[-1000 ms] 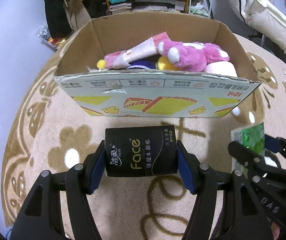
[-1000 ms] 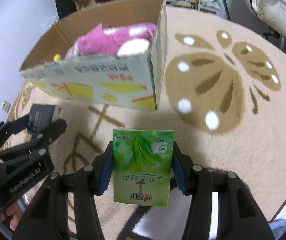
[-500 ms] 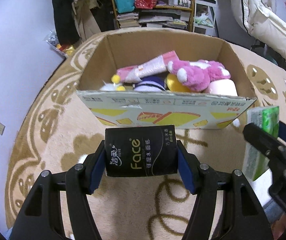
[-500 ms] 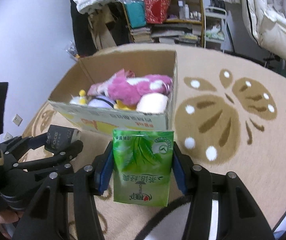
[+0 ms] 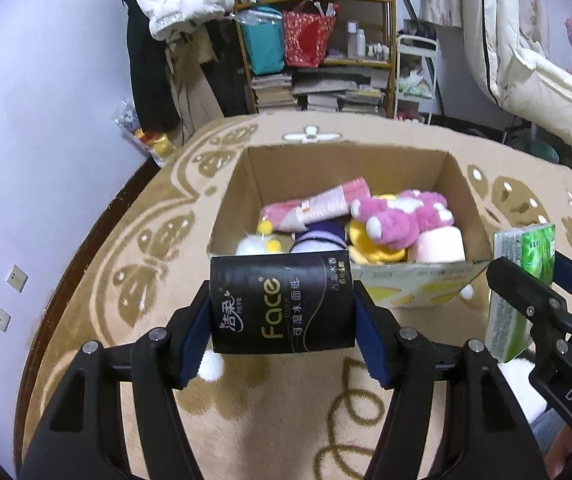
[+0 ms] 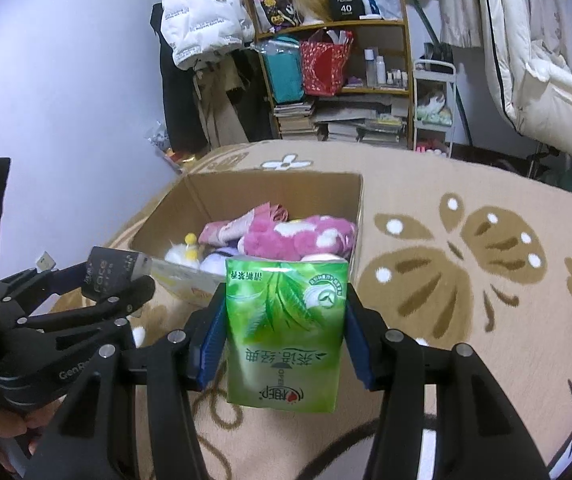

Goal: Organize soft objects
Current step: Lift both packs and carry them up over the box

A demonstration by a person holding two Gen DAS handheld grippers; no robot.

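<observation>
My left gripper (image 5: 282,332) is shut on a black "Face" tissue pack (image 5: 282,304) and holds it in the air in front of an open cardboard box (image 5: 346,168). My right gripper (image 6: 284,344) is shut on a green tissue pack (image 6: 284,332), also held up before the box (image 6: 270,188). The box holds a pink plush toy (image 5: 402,216), a pink-white pack (image 5: 318,204), a pale pink roll (image 5: 438,246) and other soft toys. The green pack (image 5: 522,288) shows at the right of the left wrist view, the black pack (image 6: 114,270) at the left of the right wrist view.
The box stands on a beige rug with brown butterfly patterns (image 6: 466,264). Behind it are a wooden shelf with bags and books (image 5: 318,52), hanging coats (image 5: 182,4) and a white duvet (image 5: 526,52). A purple wall (image 5: 46,120) runs along the left.
Both grippers have risen with their packs, so I now look down into the box from higher up and more of the room behind shows. Both grips are unchanged.
</observation>
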